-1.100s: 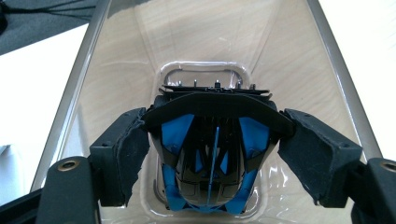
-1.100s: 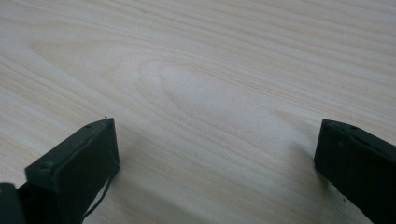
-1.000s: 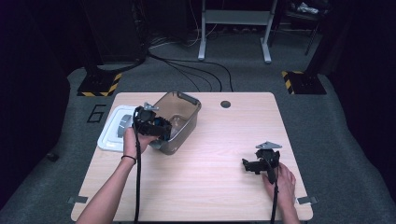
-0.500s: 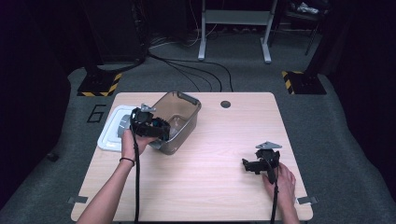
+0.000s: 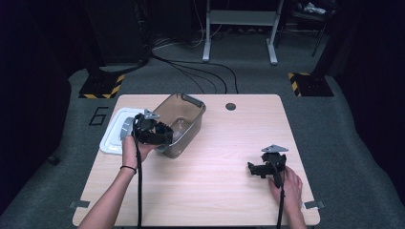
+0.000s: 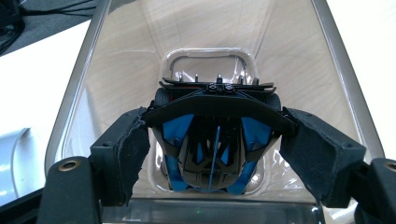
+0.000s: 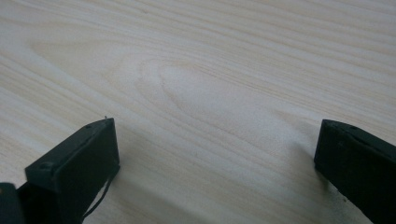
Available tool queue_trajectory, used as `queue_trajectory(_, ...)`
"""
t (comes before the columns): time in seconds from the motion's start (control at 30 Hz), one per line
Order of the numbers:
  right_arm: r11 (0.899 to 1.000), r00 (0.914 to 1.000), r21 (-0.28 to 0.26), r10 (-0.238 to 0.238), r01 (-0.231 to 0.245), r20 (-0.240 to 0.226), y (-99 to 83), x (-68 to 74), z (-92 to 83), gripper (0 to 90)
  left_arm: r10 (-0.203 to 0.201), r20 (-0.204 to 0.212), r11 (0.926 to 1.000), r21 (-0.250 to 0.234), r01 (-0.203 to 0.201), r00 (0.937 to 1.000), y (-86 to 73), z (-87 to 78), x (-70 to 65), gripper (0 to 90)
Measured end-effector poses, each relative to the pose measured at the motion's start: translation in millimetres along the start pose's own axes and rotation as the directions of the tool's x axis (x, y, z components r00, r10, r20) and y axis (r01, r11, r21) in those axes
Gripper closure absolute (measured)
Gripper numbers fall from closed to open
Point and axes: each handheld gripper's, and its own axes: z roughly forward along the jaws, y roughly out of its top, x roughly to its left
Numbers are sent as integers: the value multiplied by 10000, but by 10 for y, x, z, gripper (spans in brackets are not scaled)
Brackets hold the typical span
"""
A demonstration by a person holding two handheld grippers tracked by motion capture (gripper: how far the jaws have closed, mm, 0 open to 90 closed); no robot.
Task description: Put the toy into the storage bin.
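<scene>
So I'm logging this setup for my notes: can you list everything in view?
toy car: one, black and blue, held inside the bin
bin: one, clear brownish, tilted, table's left rear
lid: one, white, flat beside the bin
table: one, light wood
table hole: one, dark, rear middle
left gripper: one, black, shut on the toy car
right gripper: one, black, open, over bare table

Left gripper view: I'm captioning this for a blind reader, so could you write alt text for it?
A black and blue toy car sits clamped between the left claw's two black pads, just above the open mouth of a clear plastic bin. Pale wood table shows through and beside the bin.
</scene>
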Motion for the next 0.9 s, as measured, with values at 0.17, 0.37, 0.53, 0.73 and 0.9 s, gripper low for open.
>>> queue_trajectory(0.17, 10000, 10000, -4, 1, -1, 1, 0, 0, 0, 0, 250, -141, 9997, 15, -250, 9996, -27, -24, -44, 243)
queue_trajectory(0.37, 10000, 10000, -2, 1, -1, 0, 0, 0, 0, 0, 364, -306, 9991, -187, -370, 9989, -74, -38, -82, 243)
queue_trajectory(0.53, 10000, 10000, -4, -1, 1, 1, 0, 0, 0, 0, 433, -450, 9985, -322, -447, 9980, -111, -49, -131, 243)
queue_trajectory(0.73, 10000, 10000, -4, 0, 0, 1, 0, 0, 0, 0, 255, -346, 9989, -393, -269, 9991, -134, -55, -97, 242)
queue_trajectory(0.9, 10000, 10000, -3, 3, -3, 1, -1, 0, 0, 0, 46, -269, 9988, -490, -60, 9996, -156, -58, -72, 241)
